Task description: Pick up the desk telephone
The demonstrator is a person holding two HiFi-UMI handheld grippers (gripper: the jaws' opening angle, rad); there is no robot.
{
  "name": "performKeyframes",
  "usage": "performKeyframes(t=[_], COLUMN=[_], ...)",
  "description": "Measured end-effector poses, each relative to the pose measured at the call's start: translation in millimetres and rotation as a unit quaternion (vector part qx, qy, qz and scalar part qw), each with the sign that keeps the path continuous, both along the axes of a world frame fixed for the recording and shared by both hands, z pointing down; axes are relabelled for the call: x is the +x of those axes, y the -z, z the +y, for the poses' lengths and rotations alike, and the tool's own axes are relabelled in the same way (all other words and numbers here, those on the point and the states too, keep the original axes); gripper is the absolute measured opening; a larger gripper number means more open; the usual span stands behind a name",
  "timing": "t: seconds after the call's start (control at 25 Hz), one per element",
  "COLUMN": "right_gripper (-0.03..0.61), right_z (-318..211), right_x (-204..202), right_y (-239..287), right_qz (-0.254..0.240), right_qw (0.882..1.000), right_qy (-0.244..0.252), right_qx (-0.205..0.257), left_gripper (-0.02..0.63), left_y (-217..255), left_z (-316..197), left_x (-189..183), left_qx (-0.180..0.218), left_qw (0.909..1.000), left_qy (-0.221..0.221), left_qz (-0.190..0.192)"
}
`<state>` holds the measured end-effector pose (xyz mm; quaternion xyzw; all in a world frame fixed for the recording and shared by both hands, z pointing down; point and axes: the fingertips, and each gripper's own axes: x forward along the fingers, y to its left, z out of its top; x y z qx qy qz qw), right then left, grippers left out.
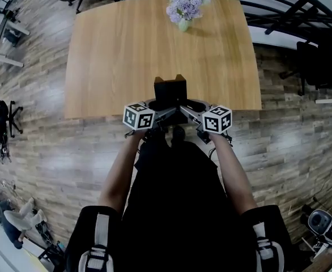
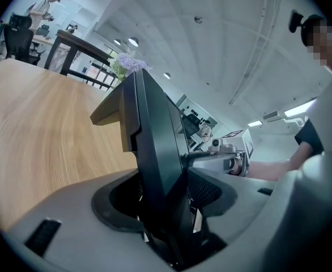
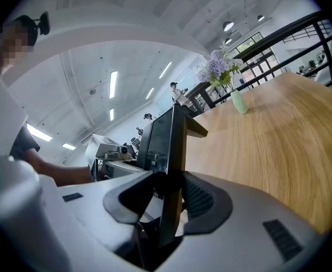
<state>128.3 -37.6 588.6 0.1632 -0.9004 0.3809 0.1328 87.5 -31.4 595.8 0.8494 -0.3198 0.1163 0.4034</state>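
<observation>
While the left gripper [image 2: 163, 198] has its jaws clamped on one side of the black, slab-shaped plastic desk telephone [image 2: 152, 135], the right gripper [image 3: 169, 200] is clamped on the opposite side, so it sits between the two. Just ahead lies the light wooden table [image 1: 115, 55]. At its far end, well apart from both grippers, stands a pale green vase of lilac flowers [image 1: 184, 7].

Wood-plank floor [image 1: 302, 146] surrounds a pale wooden bench [image 1: 115, 55]; black railing [image 3: 290, 32] stands behind, strip lights [image 3: 114, 84] overhead.
</observation>
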Motion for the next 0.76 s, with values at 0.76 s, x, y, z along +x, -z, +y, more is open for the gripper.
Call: performKeyframes(t=[0.76], right_gripper=[0.166], right_z=[1], right_x=[-18], right_y=[2], right_qz=[-0.011], right_qw=[1.0], right_qy=[0.013], right_qx=[-0.003], left_gripper=[0.265], left_y=[3], left_z=[3], left_x=[-18], left_qx=[0.0], left_qw=[0.9997], left_qy=[0.026], left_qz=[0.002])
